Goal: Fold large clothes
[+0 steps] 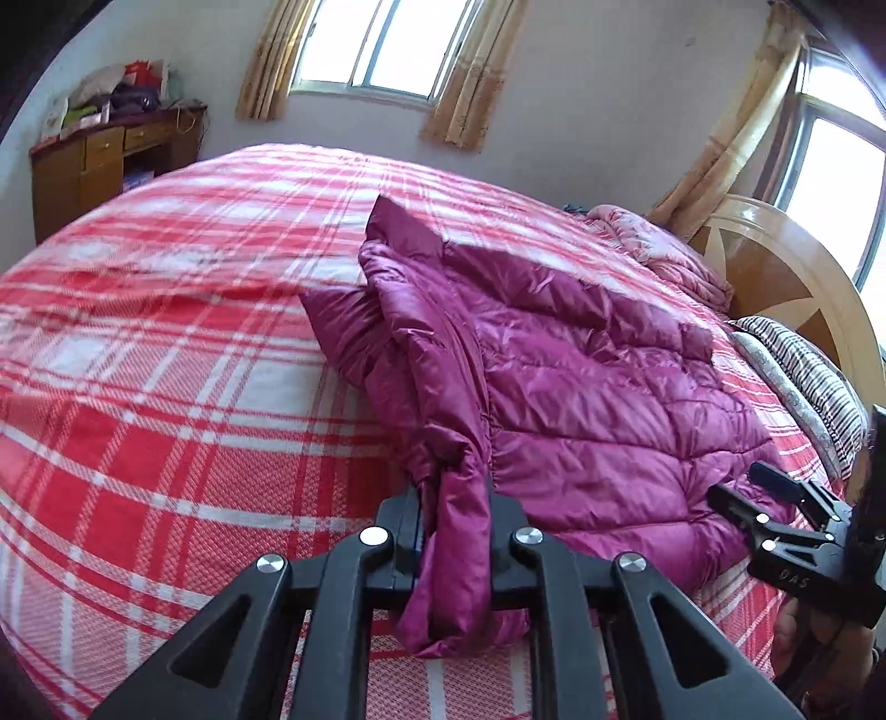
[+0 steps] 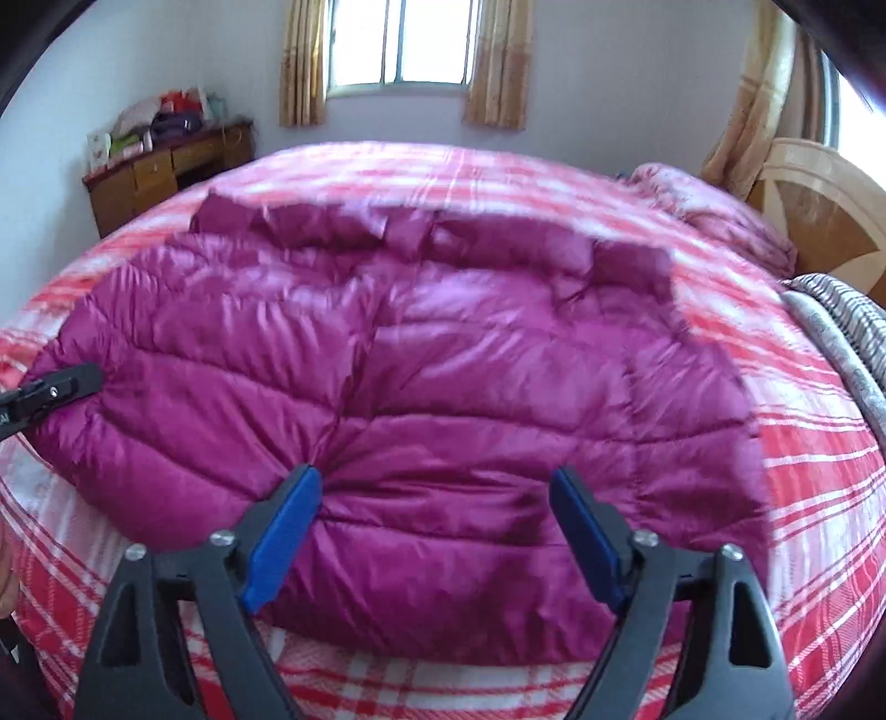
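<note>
One bed, red-and-white plaid cover, serving as landmark. One magenta quilted down jacket, spread across the bed's middle toward the headboard side, its near hem by the bed's near edge. One sleeve of that jacket, drawn off the bed's near edge. Two grippers: left gripper, jaws pressed together, pinching the sleeve; right gripper, jaws spread wide over the jacket's hem, blue pads beside the fabric, nothing clamped. One wooden headboard at the bed's right end. One striped pillow beside it. One wooden desk beyond the bed's far left corner. Two curtained windows behind the bed.
</note>
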Tool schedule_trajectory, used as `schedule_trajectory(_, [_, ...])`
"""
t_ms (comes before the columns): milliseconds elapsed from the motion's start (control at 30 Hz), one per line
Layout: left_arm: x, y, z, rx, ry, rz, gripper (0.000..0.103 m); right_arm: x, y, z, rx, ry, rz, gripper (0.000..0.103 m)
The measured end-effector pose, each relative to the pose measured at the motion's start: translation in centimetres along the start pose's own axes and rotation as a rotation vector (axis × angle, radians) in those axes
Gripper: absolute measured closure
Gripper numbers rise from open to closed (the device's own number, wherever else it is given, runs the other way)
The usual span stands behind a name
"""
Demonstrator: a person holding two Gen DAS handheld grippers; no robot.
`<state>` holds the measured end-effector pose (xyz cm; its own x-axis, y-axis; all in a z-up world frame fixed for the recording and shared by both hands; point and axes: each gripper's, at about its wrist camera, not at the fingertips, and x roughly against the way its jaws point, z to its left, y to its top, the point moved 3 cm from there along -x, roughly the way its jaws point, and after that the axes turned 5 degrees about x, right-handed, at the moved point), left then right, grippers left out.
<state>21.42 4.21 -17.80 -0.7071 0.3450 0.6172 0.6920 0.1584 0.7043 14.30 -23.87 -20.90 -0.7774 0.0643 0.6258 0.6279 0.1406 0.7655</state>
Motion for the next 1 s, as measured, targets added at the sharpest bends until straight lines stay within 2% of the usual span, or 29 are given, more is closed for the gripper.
schedule_trajectory(67, [0.9, 0.6, -1.3, -0.047, 0.030, -0.013, 0.090, 1.0, 0.0, -0.9, -0.006, -0.047, -0.021, 0.017])
schedule_trajectory(100, [1.3, 0.9, -2.0, -0.065, 0.052, -0.015, 0.090, 0.5, -0.1, -1.0, 0.018, -0.074, -0.004, 0.017])
schedule_trajectory(167, [1.9, 1.6, -3.6, -0.099, 0.070, -0.034, 0.090, -1.9, -1.0, -0.5, 0.115, -0.110, 0.094, 0.017])
schedule_trajectory(233, [2.8, 2.3, -6.2, -0.179, 0.101, -0.080, 0.090, -3.3, -1.6, -1.0, 0.103, -0.075, 0.117, 0.017])
schedule_trajectory(300, [3.3, 3.1, -9.3, -0.273, 0.126, -0.135, 0.090, -3.0, -1.5, -1.7, 0.067, -0.044, 0.131, 0.017])
schedule_trajectory(367, [3.9, 3.7, -11.7, -0.332, 0.110, -0.170, 0.090, -1.7, -1.2, -2.5, 0.046, -0.039, 0.116, 0.024])
schedule_trajectory(500, [3.9, 4.8, -16.6, -0.427, 0.051, -0.191, 0.090, 1.1, -0.9, -5.5, -0.022, -0.088, 0.051, 0.025])
schedule_trajectory(667, [2.4, 4.2, -22.9, -0.514, -0.040, -0.165, 0.090, 0.6, -2.1, -10.0, -0.086, -0.183, 0.099, 0.025])
schedule_trajectory(833, [-2.6, 1.6, -28.6, -0.592, -0.102, -0.053, 0.090, -0.7, -3.8, -12.8, -0.166, -0.163, 0.142, 0.025])
schedule_trajectory(1000, [-7.8, -1.5, -32.5, -0.671, -0.075, 0.030, 0.090, -0.7, -4.6, -14.5, -0.213, -0.155, 0.150, 0.021])
